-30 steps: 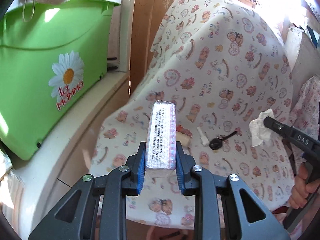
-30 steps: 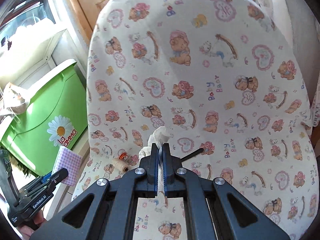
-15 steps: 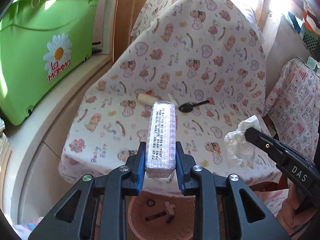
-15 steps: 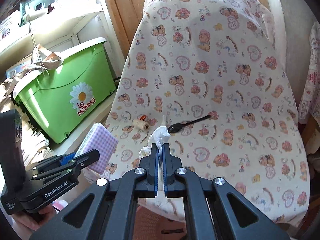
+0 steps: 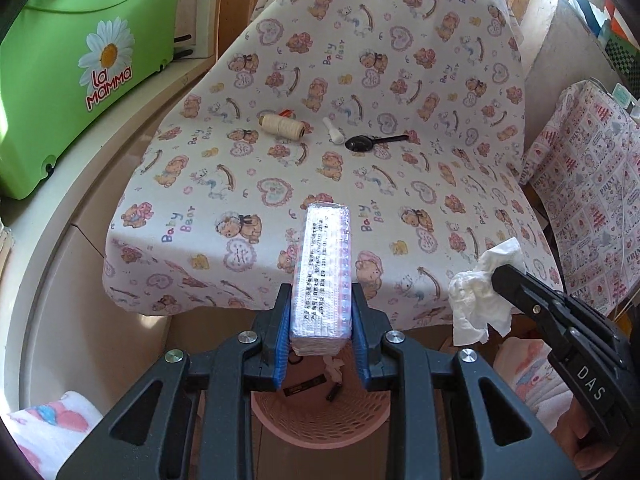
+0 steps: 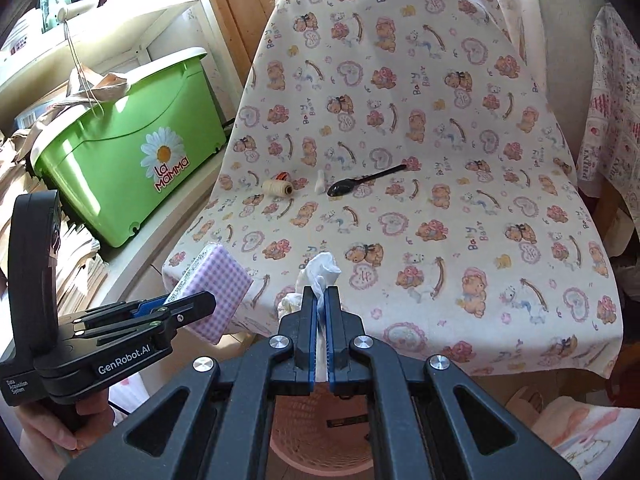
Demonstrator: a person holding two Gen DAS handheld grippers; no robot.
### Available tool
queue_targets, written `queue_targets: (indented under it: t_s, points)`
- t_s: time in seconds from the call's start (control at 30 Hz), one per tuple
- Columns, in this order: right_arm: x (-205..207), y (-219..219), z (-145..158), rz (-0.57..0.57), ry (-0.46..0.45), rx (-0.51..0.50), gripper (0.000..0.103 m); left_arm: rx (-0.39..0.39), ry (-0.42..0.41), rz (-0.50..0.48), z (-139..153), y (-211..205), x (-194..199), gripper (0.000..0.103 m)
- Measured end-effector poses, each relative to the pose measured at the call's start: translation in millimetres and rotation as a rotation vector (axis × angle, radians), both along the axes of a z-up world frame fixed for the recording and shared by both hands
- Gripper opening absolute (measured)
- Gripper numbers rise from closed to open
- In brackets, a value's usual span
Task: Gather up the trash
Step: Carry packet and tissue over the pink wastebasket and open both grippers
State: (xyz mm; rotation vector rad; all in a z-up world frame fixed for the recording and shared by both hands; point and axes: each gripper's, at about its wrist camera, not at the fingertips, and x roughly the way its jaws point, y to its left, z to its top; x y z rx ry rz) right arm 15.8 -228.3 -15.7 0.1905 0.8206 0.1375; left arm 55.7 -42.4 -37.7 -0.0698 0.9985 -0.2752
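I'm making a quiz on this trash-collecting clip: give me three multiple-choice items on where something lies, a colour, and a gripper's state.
1. Where does the black spoon lie?
A. on the chair's bear-print cover
B. in the pink basket
C. on the green box

2. What colour is the box with the daisy?
A. blue
B. green
C. red

3. What does the right gripper hold?
A. nothing
B. a spool of thread
C. a crumpled white tissue

Key: 1 A, the spoon rests on the cover beside the thread spool; 2 B, its walls are bright green; 3 C, the jaws pinch the tissue.
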Motion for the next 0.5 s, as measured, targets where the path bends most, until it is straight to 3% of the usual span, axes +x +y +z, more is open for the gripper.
queue_targets:
  t_s: [0.13, 0.2, 0.5]
  points:
    - [-4, 5, -15, -0.004, 0.044, -0.055, 0.004, 0.1, 0.087, -0.012, -21, -10, 4, 0.025]
    - [-1, 9, -28, -0.008, 0.102, -0.099, 0.004, 0.109, 0.126, -0.016, -35, -12, 5, 0.025]
    - [11, 15, -97, -0.012, 0.285, -0.115, 0.004, 0.137, 0.329, -0.04, -94, -24, 12, 0.025]
